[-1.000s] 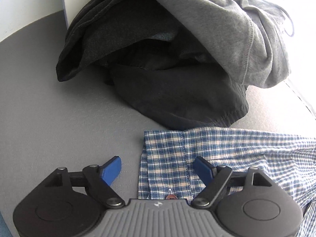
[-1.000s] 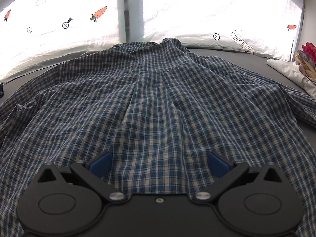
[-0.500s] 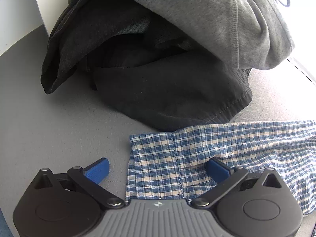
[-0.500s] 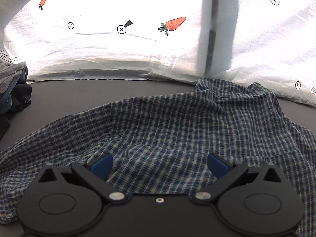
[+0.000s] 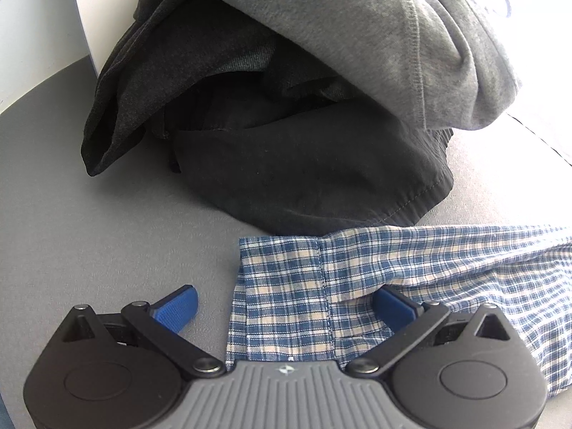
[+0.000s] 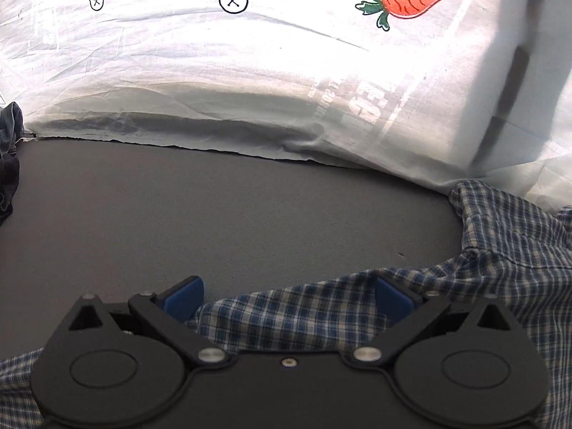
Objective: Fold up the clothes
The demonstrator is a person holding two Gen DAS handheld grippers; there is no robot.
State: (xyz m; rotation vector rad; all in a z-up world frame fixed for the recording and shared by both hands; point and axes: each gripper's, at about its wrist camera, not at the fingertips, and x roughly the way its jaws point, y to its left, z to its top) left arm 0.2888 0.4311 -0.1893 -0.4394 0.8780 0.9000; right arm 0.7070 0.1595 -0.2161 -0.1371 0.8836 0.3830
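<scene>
A blue and cream plaid shirt [image 5: 357,279] lies on the grey table, its cuff end flat under my left gripper [image 5: 286,307]. That gripper stands wide open: the left blue pad [image 5: 177,307] is over bare table, the right pad [image 5: 391,307] sits at a fold of the sleeve, and neither presses the cloth. In the right wrist view the same plaid shirt [image 6: 500,250] is rumpled at the lower right. My right gripper [image 6: 287,298] is open above the shirt's edge, with cloth lying loose between the blue pads [image 6: 184,298].
A heap of dark and grey clothes [image 5: 304,107] lies just beyond the cuff, against a white wall [image 5: 39,28]. A white sheet printed with carrots [image 6: 286,71] hangs along the grey table's [image 6: 232,214] far edge. A bit of dark clothing [image 6: 9,150] shows at the far left.
The left gripper opened wider and crept closer to the heap. The right gripper swept left across the shirt, from over its middle to its left edge, bringing bare table into view.
</scene>
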